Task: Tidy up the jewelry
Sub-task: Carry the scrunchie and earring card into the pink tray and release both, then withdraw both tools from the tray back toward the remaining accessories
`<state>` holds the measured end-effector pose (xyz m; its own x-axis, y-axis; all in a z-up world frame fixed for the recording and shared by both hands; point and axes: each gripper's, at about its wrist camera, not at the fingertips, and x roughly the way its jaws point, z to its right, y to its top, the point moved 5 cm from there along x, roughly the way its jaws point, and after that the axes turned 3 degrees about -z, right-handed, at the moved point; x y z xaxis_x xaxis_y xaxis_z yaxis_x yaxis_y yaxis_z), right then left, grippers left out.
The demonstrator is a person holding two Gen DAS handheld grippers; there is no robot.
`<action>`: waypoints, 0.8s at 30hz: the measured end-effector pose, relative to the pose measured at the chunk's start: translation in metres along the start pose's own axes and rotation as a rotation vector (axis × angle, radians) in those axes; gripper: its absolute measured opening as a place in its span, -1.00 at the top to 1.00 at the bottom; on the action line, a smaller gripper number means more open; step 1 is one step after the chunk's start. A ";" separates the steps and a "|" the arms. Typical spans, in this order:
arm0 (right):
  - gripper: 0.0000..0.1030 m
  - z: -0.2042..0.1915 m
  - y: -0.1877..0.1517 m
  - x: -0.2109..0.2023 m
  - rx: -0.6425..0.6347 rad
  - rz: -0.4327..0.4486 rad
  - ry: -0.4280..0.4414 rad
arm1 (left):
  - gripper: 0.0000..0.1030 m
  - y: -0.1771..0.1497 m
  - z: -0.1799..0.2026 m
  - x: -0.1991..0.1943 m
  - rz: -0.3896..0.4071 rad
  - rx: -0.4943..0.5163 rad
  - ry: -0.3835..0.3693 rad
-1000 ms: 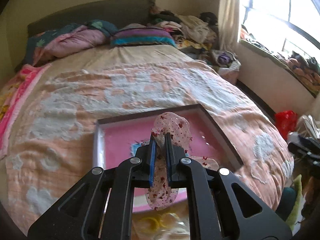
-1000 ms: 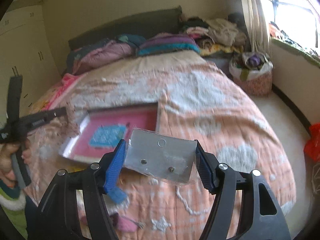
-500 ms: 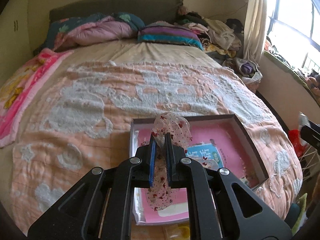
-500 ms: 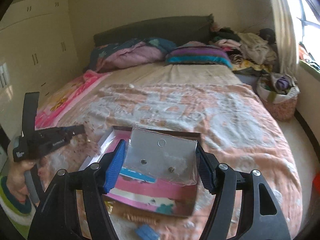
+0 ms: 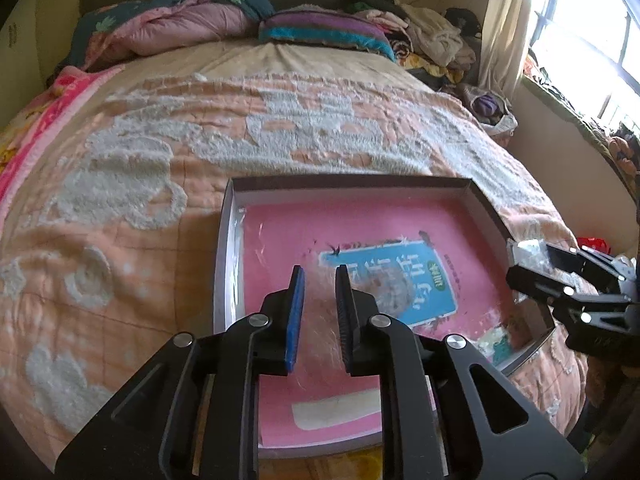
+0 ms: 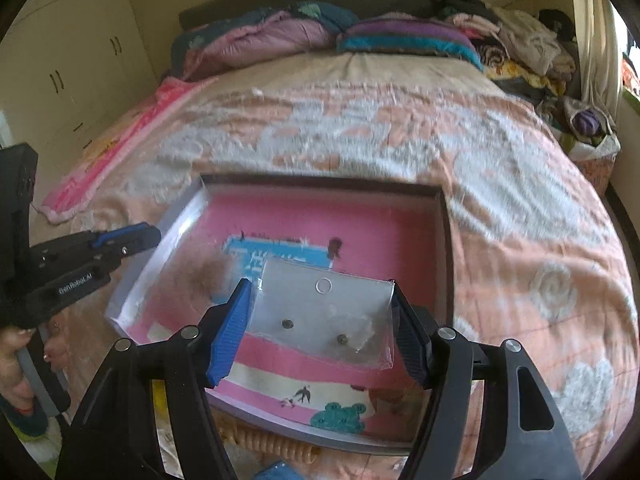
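Tray (image 5: 348, 182): lying flat on peach bedspread (image 5: 120, 200) near foot of bed, shallow, dark-rimmed, pink floor with blue label (image 5: 400, 280) printed on it. Far rim and both side rims showing clear; near rim partly hidden behind tool bodies in both views.

Left gripper (image 5: 320, 276): hanging over near-left part of tray floor, pointing steeply down. Jaws just having been opening, now standing a narrow gap apart, pads pressing on nothing. Showing in that gap, a blurred sheer piece (image 5: 320, 316), brownish, over tray floor; too smeared for telling whether resting or in the air.

Right gripper (image 6: 318, 286): gripping clear packet (image 6: 320, 320) across its width, 1 pad on each side edge. Packet holding 2 small studs (image 6: 287, 323) and a punched hang hole, hanging above tray's middle, inside rim line.

Seen from left wrist view, right tool crossing tray's right rim; from right wrist view, left tool entering over left rim, a hand (image 6: 16, 356) gripping its handle.

Lying just outside near rim: orange coiled band (image 6: 272, 444). Wide bare bedspread beyond far rim, up to pillows (image 6: 400, 40).
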<state>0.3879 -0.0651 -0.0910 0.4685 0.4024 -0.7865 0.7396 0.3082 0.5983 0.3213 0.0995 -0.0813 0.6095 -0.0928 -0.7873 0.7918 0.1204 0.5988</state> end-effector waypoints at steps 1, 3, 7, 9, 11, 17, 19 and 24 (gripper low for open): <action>-0.26 0.001 -0.003 0.003 0.003 -0.007 0.001 | 0.84 -0.001 -0.001 0.002 -0.004 -0.005 0.000; -0.27 0.002 -0.010 0.011 0.015 -0.023 0.003 | 0.76 -0.004 -0.004 0.004 -0.009 -0.015 0.005; -0.30 0.002 -0.020 0.021 0.038 -0.048 0.012 | 0.51 -0.007 -0.005 -0.003 0.002 -0.021 0.015; -0.41 0.001 -0.023 0.022 0.041 -0.052 0.014 | 0.34 -0.008 -0.003 -0.008 0.010 -0.019 0.019; -0.57 0.000 -0.026 0.019 0.047 -0.047 0.029 | 0.07 -0.009 -0.001 -0.014 0.024 -0.009 0.028; -0.68 -0.002 -0.032 -0.013 0.042 0.006 0.017 | -0.39 -0.005 0.012 -0.040 0.076 0.009 0.029; -0.75 -0.001 -0.033 -0.032 0.037 0.051 0.006 | -0.58 -0.004 0.017 -0.054 0.106 0.024 0.033; -0.84 0.004 -0.035 -0.077 0.043 0.138 -0.025 | -0.76 0.001 0.027 -0.082 0.163 0.024 0.016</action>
<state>0.3275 -0.1102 -0.0520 0.5785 0.4165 -0.7013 0.6872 0.2143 0.6941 0.2729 0.0804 -0.0120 0.7297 -0.0586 -0.6812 0.6830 0.1093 0.7222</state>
